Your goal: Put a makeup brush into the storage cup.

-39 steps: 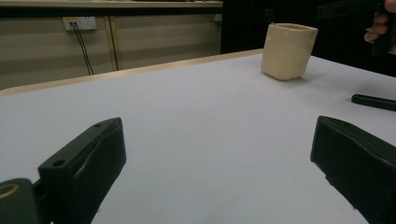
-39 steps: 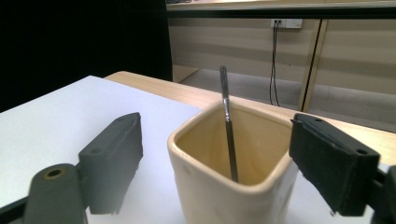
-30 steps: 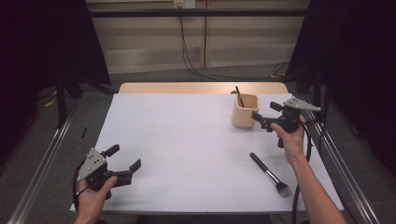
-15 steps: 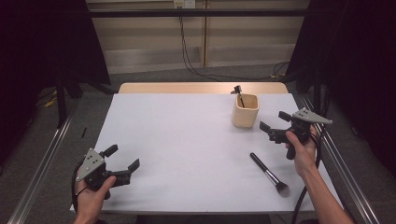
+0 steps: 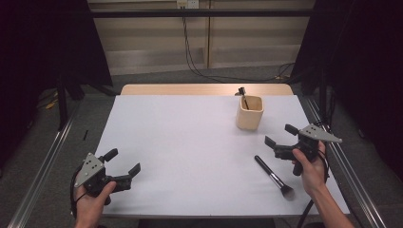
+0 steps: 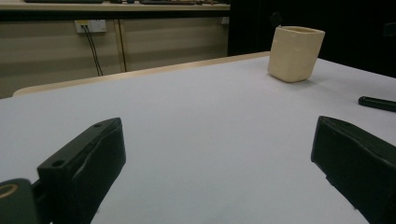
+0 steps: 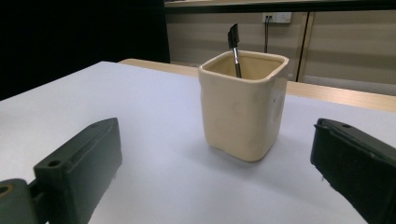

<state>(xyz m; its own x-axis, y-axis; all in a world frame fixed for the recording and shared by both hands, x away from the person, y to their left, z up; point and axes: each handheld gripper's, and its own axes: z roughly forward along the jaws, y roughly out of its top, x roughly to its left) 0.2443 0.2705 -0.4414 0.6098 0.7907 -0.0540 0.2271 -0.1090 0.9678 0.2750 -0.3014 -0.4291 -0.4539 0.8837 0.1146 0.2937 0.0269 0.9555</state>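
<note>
A cream square cup (image 5: 250,112) (image 7: 243,108) (image 6: 295,53) stands at the table's far right with a small dark brush (image 5: 243,93) (image 7: 234,43) upright in it. A black-handled makeup brush (image 5: 274,176) lies flat on the white table (image 5: 190,142), near right; its handle tip (image 6: 377,102) is seen from the left gripper view. My right gripper (image 5: 280,135) is open and empty, held just right of the lying brush and pointing at the cup. My left gripper (image 5: 122,163) rests open and empty at the near left corner.
A wooden strip (image 5: 180,89) runs along the table's far edge. Metal rails (image 5: 43,166) flank both sides of the table. Cables (image 5: 195,57) hang down the back wall. Dark curtains stand at left and right.
My right gripper has drawn back from beside the cup toward me and down to the right, still open. The left gripper has stayed put.
</note>
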